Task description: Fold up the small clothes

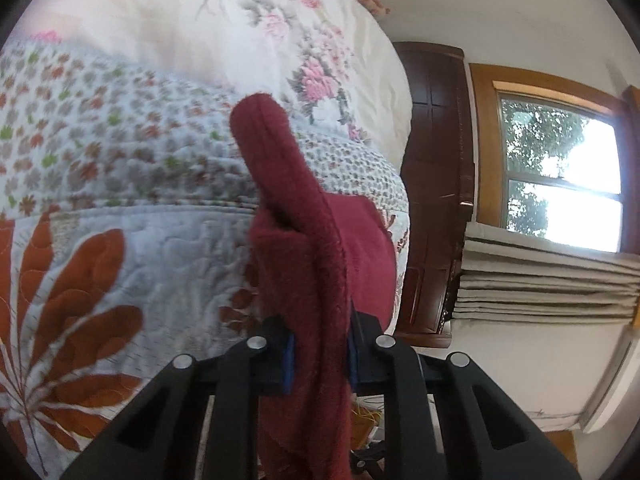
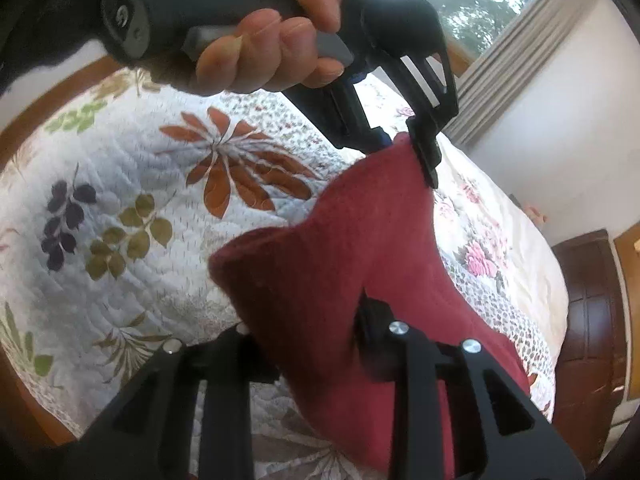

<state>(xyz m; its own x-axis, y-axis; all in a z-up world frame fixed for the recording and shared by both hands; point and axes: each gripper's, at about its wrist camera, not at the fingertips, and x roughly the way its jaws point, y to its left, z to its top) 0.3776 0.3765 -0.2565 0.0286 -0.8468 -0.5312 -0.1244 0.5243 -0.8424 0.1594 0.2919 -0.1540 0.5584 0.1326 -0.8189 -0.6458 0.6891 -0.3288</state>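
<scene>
The dark red fleecy garment (image 1: 316, 248) is a napped, fuzzy matt cloth with a stitched edge; the white quilted bedspread with printed rust-coloured leaves (image 1: 120, 264) is cotton-like cloth, puckered by stitching, matt; the cream flowered sheet (image 1: 280, 20) looks smoother; the left gripper (image 1: 320, 354) is matt black plastic with bright round metal pins and blue rubbery pads; the right gripper (image 2: 316, 340) is the same black plastic; the dark brown wooden cabinet (image 1: 432, 184) is glossy, varnished; the grey handle (image 2: 208, 12) is smooth plastic.
</scene>
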